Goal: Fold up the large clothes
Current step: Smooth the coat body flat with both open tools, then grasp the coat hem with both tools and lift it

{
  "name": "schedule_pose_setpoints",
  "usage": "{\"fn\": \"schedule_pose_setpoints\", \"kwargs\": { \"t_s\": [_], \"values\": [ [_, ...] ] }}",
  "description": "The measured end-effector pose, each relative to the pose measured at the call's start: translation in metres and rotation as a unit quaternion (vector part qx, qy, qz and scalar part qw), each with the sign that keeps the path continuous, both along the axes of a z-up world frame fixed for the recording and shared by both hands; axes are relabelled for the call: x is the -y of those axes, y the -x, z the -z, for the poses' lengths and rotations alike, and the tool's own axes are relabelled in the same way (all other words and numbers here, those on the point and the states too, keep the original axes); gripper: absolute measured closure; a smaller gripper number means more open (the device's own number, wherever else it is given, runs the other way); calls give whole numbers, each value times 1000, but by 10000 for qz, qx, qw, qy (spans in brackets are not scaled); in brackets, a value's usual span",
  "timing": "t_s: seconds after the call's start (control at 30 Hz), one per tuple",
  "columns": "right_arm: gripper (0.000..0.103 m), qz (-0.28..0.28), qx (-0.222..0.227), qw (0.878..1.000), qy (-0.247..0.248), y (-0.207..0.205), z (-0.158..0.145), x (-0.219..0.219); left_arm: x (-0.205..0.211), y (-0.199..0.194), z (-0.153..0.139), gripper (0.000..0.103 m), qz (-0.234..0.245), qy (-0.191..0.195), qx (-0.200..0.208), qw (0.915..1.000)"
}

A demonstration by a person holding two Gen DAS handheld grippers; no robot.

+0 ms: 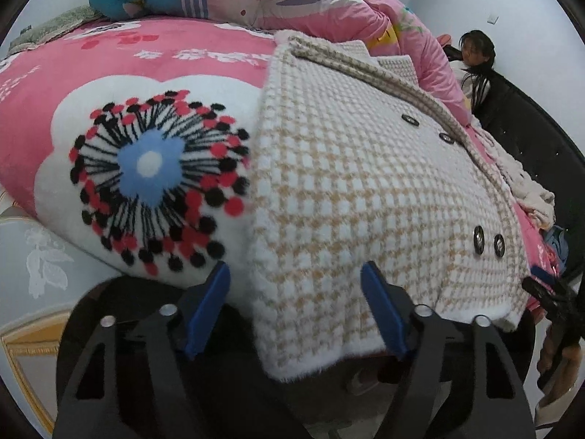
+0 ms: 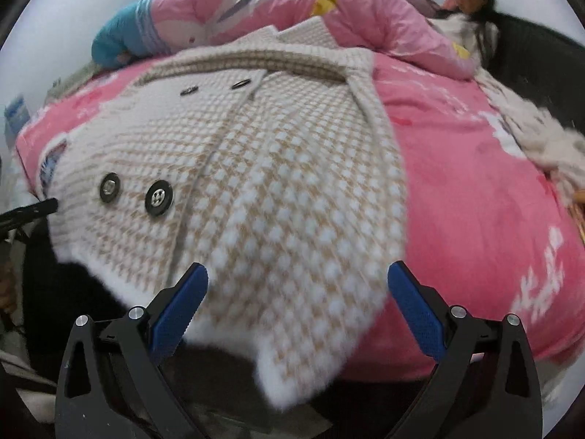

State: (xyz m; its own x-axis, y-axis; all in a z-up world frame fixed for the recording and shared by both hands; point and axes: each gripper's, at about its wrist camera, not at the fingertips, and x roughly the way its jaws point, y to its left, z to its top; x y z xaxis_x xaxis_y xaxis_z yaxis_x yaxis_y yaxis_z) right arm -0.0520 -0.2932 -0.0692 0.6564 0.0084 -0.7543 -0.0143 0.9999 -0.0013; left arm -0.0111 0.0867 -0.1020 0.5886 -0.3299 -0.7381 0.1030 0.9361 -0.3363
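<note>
While the checked coat (image 1: 351, 183) lies flat on the pink blanket (image 1: 44, 109) with its buttoned front up, both grippers wait at its bottom hem, the edge that hangs a little over the side of the bed. From hem to collar (image 1: 343, 55) the coat runs long, straight away from both grippers, with the collar at the far end near the rolled pink quilt (image 1: 329, 3). Pointing at the coat's left hem corner is the left gripper (image 1: 296, 314); its jaws stand apart, the corner sits between them, and the blue pads do not seem to press it. Over by the coat's other hem corner is the right gripper (image 2: 298, 314), also spread wide and holding nothing, with fluffy hem in the gap. Each gripper looks about as near to its own corner as the other. My guess is that the next move is to pinch both corners and carry the hem up toward the collar
</note>
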Motion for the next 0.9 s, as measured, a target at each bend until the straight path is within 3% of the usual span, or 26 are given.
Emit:
{"fn": "schedule_pose_setpoints", "kwargs": {
  "t_s": [0.2, 0.33, 0.47, 0.63, 0.77, 0.83, 0.9],
  "values": [
    [8, 478, -106, 9970, -604, 14, 0, 42, -5, -16, 5, 39, -7, 252, -28, 9997],
    [8, 498, -364, 9912, -1169, 9, 14, 55, -4, -19, 6, 39, 8, 313, -23, 9995],
    [17, 419, -715, 9839, -1586, 14, 32, 51, 1, -8, 9, 40, 266, 431, -185, 9985],
    [29, 451, -834, 9758, -1969, 19, 43, 47, 15, 1, 22, 44, 391, 50, -433, 9983],
    [46, 463, -1017, 9592, -2596, 13, 57, 51, 19, 1, 22, 45, 403, -84, -444, 9982],
    [61, 443, -1240, 9529, -2731, 11, 69, 46, 17, 1, 22, 52, 362, -82, -467, 9982],
    [84, 431, -1369, 9510, -2738, 14, 76, 39, 14, 2, 21, 65, 329, -74, -507, 9981]
  ]
}}
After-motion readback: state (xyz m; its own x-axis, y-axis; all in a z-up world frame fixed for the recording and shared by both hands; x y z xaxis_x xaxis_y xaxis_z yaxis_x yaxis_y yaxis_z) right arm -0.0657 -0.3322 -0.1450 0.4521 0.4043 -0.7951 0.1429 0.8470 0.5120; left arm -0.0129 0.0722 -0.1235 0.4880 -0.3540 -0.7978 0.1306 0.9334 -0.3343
